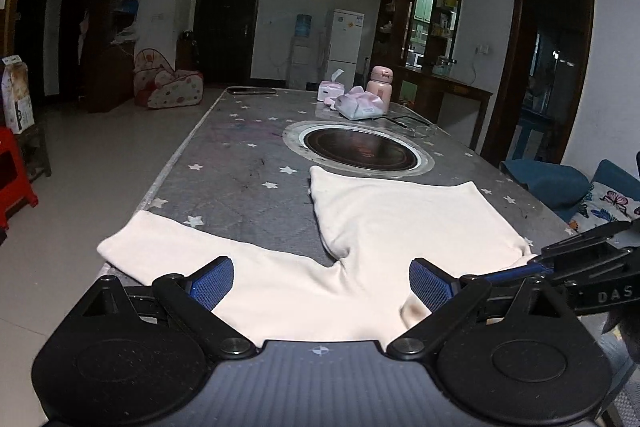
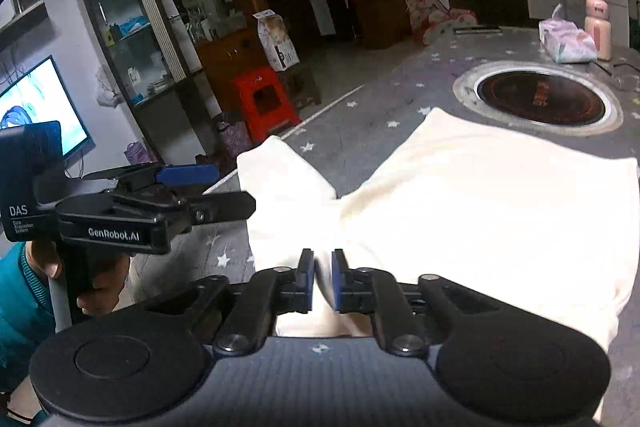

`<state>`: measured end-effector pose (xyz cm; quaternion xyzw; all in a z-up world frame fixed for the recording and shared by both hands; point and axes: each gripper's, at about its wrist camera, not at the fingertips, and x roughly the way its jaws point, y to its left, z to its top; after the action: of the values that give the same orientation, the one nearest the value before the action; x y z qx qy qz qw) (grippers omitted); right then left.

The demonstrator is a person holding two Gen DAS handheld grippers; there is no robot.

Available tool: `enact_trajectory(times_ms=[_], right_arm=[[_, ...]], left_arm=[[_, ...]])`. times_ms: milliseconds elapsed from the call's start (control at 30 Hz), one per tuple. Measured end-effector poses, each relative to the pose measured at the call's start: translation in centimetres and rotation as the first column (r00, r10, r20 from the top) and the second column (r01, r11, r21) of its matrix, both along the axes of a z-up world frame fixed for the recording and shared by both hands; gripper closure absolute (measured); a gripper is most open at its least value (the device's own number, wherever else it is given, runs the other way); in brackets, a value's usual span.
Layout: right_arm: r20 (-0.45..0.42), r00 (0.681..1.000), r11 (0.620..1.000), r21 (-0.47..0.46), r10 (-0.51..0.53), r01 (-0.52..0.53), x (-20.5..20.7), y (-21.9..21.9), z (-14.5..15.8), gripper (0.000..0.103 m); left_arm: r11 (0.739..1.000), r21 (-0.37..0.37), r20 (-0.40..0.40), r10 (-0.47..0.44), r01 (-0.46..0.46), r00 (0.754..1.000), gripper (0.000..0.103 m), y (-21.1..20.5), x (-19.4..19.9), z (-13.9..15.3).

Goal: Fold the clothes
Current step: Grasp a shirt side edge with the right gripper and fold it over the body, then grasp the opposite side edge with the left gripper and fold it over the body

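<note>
On the near end of the grey star-printed table [image 1: 240,155] lies a cream long-sleeved cotton garment [image 1: 400,211], body flat, one sleeve stretched out sideways toward the table edge. Folding looks barely begun; next, that sleeve needs bringing over the body. The left gripper [image 1: 320,281] hovers with fingers spread wide, empty. The right gripper [image 2: 322,281] has fingers nearly closed; whether they pinch cloth is unclear.
</note>
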<state>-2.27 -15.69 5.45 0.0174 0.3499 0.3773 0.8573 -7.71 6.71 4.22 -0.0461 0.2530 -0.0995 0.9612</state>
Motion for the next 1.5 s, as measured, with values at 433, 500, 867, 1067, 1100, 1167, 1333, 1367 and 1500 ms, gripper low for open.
enact_trajectory(times_ms=[433, 500, 867, 1067, 1100, 1167, 1333, 1367, 1500], right_arm=[[0.117, 0.964, 0.952, -0.169, -0.237, 0.255, -5.6, -9.7, 0.3, 0.066], [0.116, 0.955, 0.936, -0.196, -0.275, 0.293, -6.4, -10.9, -0.3, 0.060], [0.137, 0.938, 0.929, -0.151, -0.318, 0.337, -4.3, -12.7, 0.3, 0.064], [0.113, 0.942, 0.933, -0.142, -0.315, 0.330, -0.6, -12.8, -0.7, 0.075], [0.107, 0.942, 0.932, -0.145, -0.319, 0.332, -0.2, -12.8, -1.0, 0.076], [0.094, 0.940, 0.930, -0.144, -0.327, 0.338, 0.4, -13.0, -1.5, 0.076], [0.109, 0.943, 0.935, -0.135, -0.314, 0.327, 1.2, -12.7, -1.5, 0.076], [0.113, 0.944, 0.937, -0.133, -0.309, 0.323, 1.4, -12.6, -1.5, 0.076], [0.122, 0.948, 0.939, -0.151, -0.293, 0.309, 2.6, -12.2, -1.7, 0.076]], left_arm=[[0.984, 0.012, -0.049, -0.175, 0.176, 0.983, 0.014, -5.3, 1.1, -1.8], [0.979, 0.030, -0.059, -0.202, 0.204, 0.978, 0.019, -6.3, 1.0, -2.2], [0.976, 0.041, -0.114, -0.207, 0.213, 0.972, 0.032, -7.0, 2.1, -3.0], [0.972, 0.023, -0.149, -0.229, 0.235, 0.962, 0.043, -7.3, 3.1, -3.6], [0.970, 0.030, -0.152, -0.233, 0.240, 0.961, 0.045, -7.5, 3.1, -3.7], [0.968, 0.037, -0.156, -0.241, 0.250, 0.958, 0.045, -7.7, 3.1, -3.9], [0.967, 0.043, -0.156, -0.243, 0.252, 0.957, 0.080, -7.8, 3.3, -3.9], [0.967, 0.038, -0.153, -0.244, 0.253, 0.958, 0.084, -7.8, 3.3, -3.7], [0.961, 0.055, -0.095, -0.266, 0.272, 0.959, 0.090, -8.1, 3.1, -1.8]])
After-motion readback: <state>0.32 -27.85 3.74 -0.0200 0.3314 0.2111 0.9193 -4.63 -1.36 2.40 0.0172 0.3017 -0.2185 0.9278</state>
